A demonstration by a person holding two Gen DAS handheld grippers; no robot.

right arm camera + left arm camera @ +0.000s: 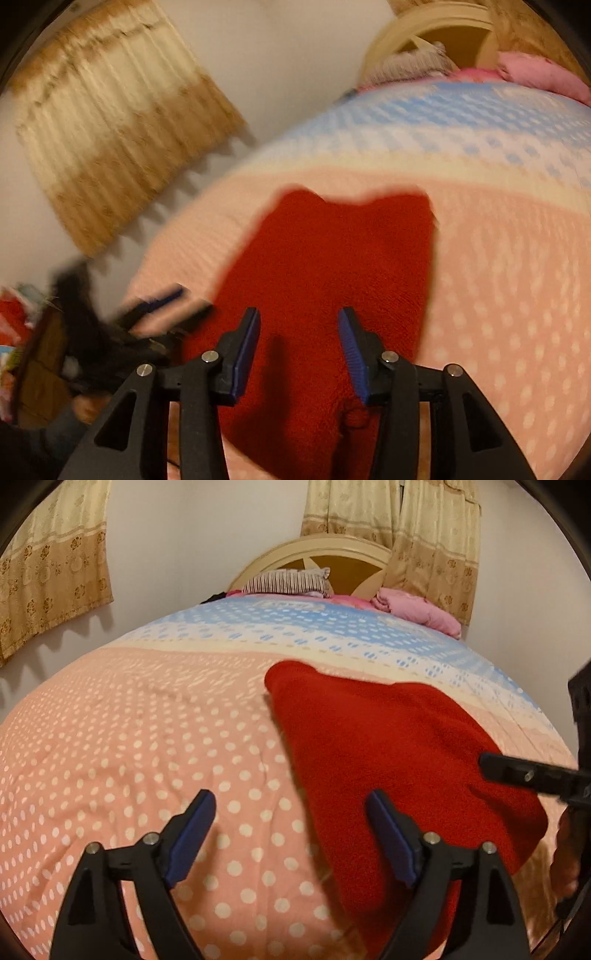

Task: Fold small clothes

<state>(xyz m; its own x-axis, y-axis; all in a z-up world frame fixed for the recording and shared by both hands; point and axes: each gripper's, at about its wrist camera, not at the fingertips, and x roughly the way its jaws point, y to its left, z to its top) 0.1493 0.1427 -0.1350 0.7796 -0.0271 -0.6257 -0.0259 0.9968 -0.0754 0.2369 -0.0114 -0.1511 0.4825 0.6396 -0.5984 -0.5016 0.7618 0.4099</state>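
Note:
A red fleece garment (399, 760) lies flat on the pink polka-dot bedspread (147, 746). My left gripper (291, 801) is open and empty, over the garment's left edge near its near end. My right gripper (299, 317) is open and empty, just above the near part of the red garment (325, 273). The right gripper also shows in the left wrist view (532, 775) at the right edge, over the garment. The left gripper shows blurred in the right wrist view (162, 306) at the left, beside the garment's edge.
The bedspread turns cream and blue (295, 627) farther up the bed. A striped pillow (288, 581) and a pink bundle (421, 611) lie by the headboard (314, 554). Curtains (55, 587) hang on the wall at left. Clutter (14, 325) sits beside the bed.

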